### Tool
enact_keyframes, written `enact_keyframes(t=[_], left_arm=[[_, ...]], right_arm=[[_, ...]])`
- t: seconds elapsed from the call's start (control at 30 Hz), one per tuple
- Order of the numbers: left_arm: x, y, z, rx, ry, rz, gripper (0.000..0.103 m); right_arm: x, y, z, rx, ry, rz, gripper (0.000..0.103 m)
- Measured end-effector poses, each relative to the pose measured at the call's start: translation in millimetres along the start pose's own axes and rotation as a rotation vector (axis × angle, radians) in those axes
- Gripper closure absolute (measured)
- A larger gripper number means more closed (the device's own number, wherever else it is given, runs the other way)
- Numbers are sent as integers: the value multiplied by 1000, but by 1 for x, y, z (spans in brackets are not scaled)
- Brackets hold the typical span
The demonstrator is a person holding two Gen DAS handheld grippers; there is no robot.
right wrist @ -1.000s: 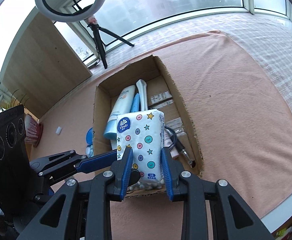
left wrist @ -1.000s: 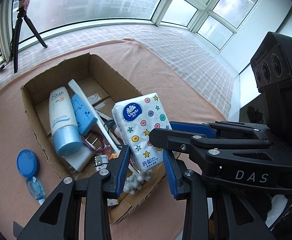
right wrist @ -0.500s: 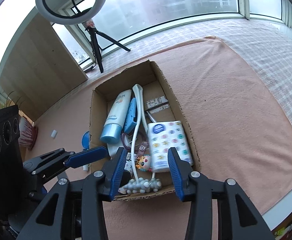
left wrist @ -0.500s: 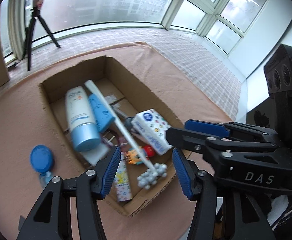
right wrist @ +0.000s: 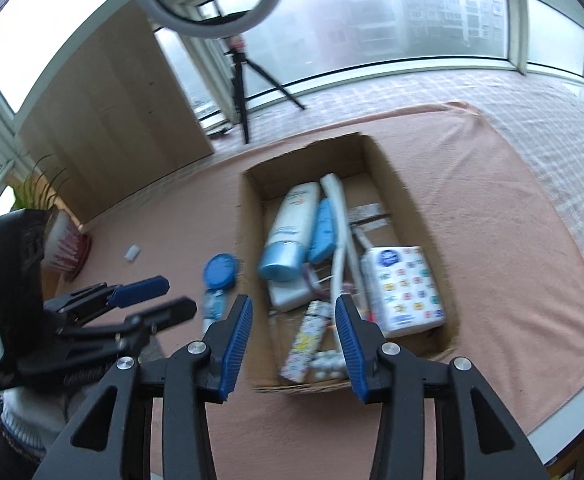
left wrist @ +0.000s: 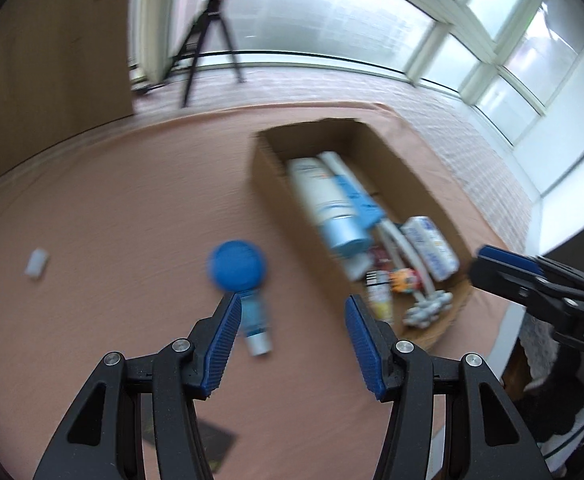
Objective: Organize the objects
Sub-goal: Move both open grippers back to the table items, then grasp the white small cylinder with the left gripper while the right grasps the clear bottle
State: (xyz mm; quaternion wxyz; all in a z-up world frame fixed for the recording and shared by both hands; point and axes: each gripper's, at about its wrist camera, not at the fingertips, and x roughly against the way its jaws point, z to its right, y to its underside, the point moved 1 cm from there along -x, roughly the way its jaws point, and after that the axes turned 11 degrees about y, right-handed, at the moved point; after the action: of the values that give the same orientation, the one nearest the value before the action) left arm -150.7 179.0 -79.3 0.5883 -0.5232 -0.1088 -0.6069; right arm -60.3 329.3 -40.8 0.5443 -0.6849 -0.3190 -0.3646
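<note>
The star-printed tissue pack (right wrist: 402,284) lies flat in the near right part of the cardboard box (right wrist: 247,216), beside a white-and-blue lotion tube (right wrist: 289,236). My right gripper (right wrist: 294,316) hangs open over the box's near end, nothing between its pads. My left gripper (left wrist: 289,320) is open too, over the pink cloth left of the box (left wrist: 263,168). Just past its left finger lie a round blue lid (left wrist: 237,266) and a small clear bottle (left wrist: 255,320). The tissue pack (left wrist: 430,248) is also seen from the left wrist.
The box also holds a long white handle, a blue item and small packets. A small white piece (left wrist: 35,264) lies on the cloth at far left. A ring-light tripod (right wrist: 239,92), a wooden cabinet (right wrist: 103,92) and a potted plant (right wrist: 67,248) stand behind.
Both grippers let go of the tissue pack, which now lies in the box, and their jaws widened. The left gripper swung left to the blue lid; the right drew back slightly.
</note>
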Motion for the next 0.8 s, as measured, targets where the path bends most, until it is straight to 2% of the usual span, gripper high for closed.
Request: enact_keyframes(t=[0.23,0.33,0.57,0.8], left_arm=[[33,19,-67,110,-44,22,45],[44,24,-86,127,-64,22,45],[67,26,-128,139,-128,24,45],[71,12,-183,123,-237,-6,45]], right_arm=[[-8,11,-49,69,-46,-31,63],[-15,15,-67,85,-56,-52,63],[-47,23,-102,108,-49,-118,63],[-76,27,-124,111,-20,-174,64]])
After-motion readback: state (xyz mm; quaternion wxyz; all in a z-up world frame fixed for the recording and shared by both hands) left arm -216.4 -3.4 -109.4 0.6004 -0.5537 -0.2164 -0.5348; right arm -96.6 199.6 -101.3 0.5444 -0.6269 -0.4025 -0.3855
